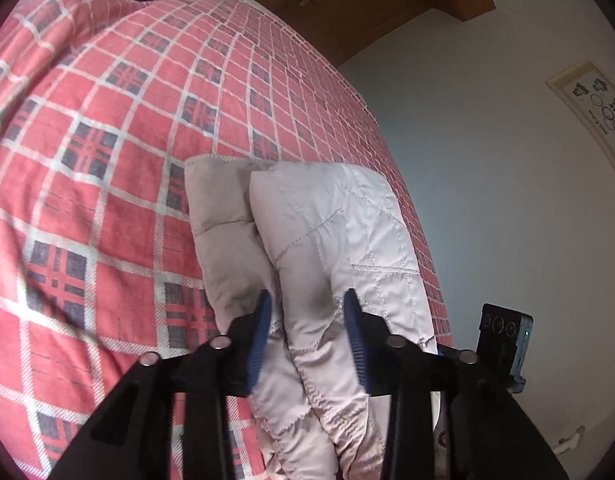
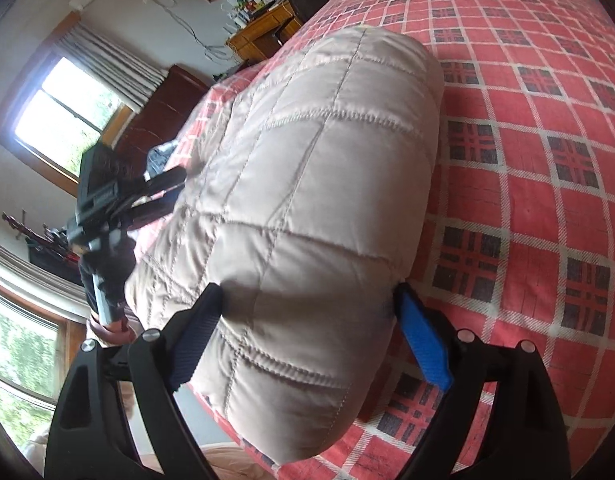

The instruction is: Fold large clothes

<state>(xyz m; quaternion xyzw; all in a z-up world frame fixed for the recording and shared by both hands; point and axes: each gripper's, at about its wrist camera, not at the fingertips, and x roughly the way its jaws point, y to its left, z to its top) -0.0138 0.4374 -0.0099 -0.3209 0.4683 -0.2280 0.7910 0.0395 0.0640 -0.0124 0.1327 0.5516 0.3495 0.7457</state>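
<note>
A bed covered in a red, white and navy plaid sheet fills most of both views, the cloth lying fairly smooth with soft wrinkles. On it lies a pale quilted jacket, bunched and folded over itself. In the left wrist view the left gripper pinches a gathered fold of the jacket between its blue pads, the cloth trailing up toward 12 o'clock across the sheet. In the right wrist view the right gripper has its jaws spread wide around a thick roll of the jacket, with pads touching the cloth on both sides; the left tool and the hand holding it show at 9 o'clock. Beyond the bed, a white wall carries a framed picture at 2 o'clock in the left view. The right view shows a window with a grey curtain at 10 o'clock, and a wooden desk at 12 o'clock.
</note>
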